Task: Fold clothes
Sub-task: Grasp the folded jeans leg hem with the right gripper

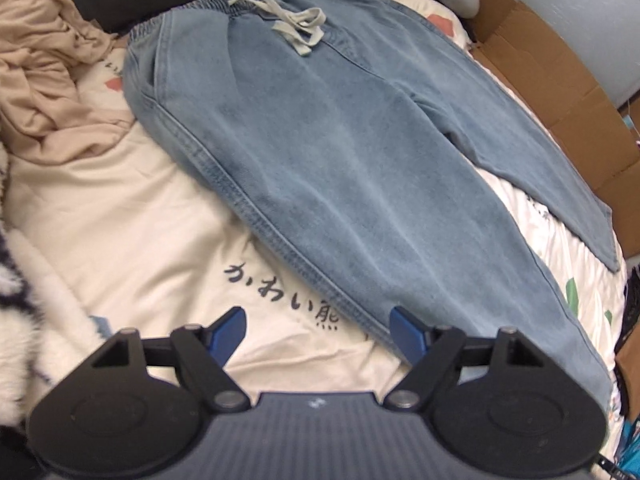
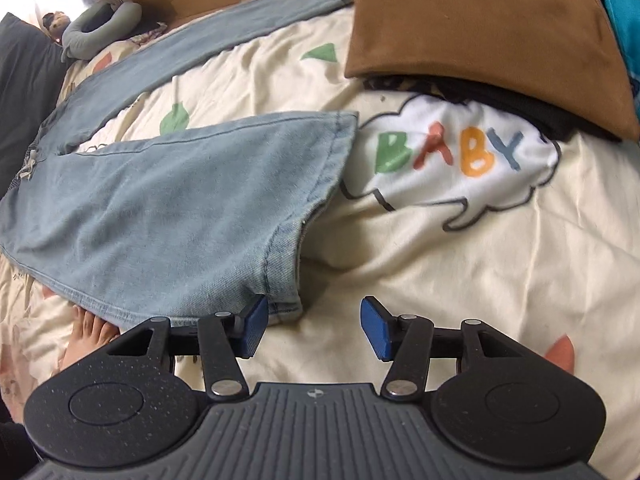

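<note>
Light blue jeans (image 1: 320, 140) with a pale drawstring (image 1: 298, 26) lie flat on a cream printed bedsheet (image 1: 120, 220), legs spread apart. My left gripper (image 1: 318, 332) hovers open low over the sheet at the outer seam of the near leg; its right fingertip (image 1: 404, 332) overlaps the denim edge. In the right wrist view the jeans (image 2: 180, 200) stretch away to the left. My right gripper (image 2: 314, 328) stands open at the near leg's hem corner (image 2: 284, 308), its left pad (image 2: 254, 328) right at the denim, with mostly sheet between the pads.
A crumpled beige garment (image 1: 52, 80) lies to the left of the waistband. A folded brown cloth (image 2: 480, 40) on dark clothes sits at the far right. Flattened cardboard (image 1: 560, 80) lines the far side. A person's bare toes (image 2: 88, 336) show beside the right gripper.
</note>
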Action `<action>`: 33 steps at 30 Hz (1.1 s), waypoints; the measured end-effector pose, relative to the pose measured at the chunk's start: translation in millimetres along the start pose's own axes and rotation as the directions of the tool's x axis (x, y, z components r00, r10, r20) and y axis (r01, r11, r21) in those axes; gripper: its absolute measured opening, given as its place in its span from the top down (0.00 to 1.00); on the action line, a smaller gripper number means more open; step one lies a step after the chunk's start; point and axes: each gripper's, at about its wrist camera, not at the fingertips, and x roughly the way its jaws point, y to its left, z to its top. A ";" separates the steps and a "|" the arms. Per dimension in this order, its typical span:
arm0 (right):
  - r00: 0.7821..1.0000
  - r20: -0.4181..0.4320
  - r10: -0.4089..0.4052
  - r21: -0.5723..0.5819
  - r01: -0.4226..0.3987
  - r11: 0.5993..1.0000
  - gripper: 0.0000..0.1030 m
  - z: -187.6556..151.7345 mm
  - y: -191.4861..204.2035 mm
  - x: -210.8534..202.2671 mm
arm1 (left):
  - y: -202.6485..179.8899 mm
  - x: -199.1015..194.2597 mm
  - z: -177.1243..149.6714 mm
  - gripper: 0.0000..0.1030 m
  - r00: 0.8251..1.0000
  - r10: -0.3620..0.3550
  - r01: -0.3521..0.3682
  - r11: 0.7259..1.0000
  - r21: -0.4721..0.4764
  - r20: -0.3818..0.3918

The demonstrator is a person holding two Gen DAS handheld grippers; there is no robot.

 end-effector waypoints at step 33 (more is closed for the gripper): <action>0.978 -0.198 -0.072 0.090 0.092 0.992 0.80 26.3 28.6 28.7 | 16.1 62.7 6.3 0.40 0.993 -0.100 0.108 0.979 -0.173 0.058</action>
